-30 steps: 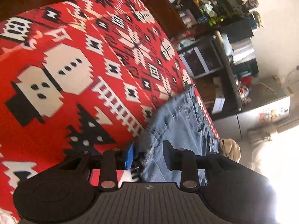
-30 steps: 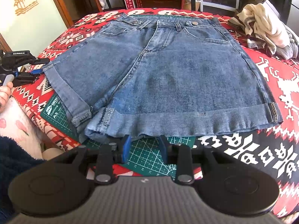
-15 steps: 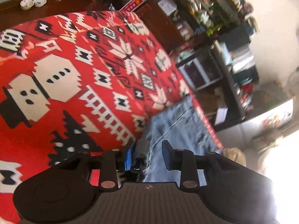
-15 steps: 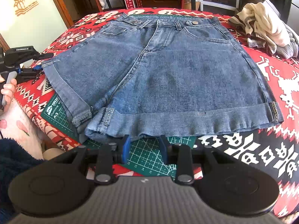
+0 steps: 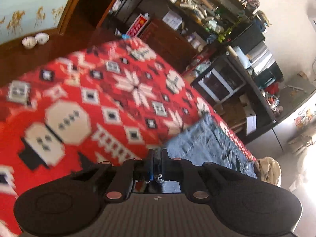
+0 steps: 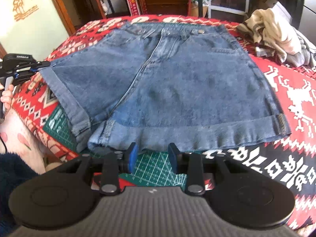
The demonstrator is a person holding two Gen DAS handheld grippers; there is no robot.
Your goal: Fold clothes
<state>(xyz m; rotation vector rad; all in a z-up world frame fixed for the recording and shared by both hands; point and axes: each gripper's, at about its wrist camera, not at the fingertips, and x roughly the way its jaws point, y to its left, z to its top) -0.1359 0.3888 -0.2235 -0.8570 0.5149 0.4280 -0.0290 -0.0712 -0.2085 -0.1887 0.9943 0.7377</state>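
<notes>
red patterned cloth (image 6: 292, 90), denim shorts (image 6: 177, 83), cutting mat (image 6: 156, 165)

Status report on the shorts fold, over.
Left hand-held gripper shut on denim shorts at the cuff corner. Right hand-held gripper open, short of the near hem. Shorts flat on red blanket. Heaped clothes lie clear, far right.

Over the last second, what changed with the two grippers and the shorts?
The left gripper closed from open onto the cuffed corner of the denim shorts, lifting it slightly. The right gripper stayed open at the near hem; the shorts otherwise lie flat.
</notes>
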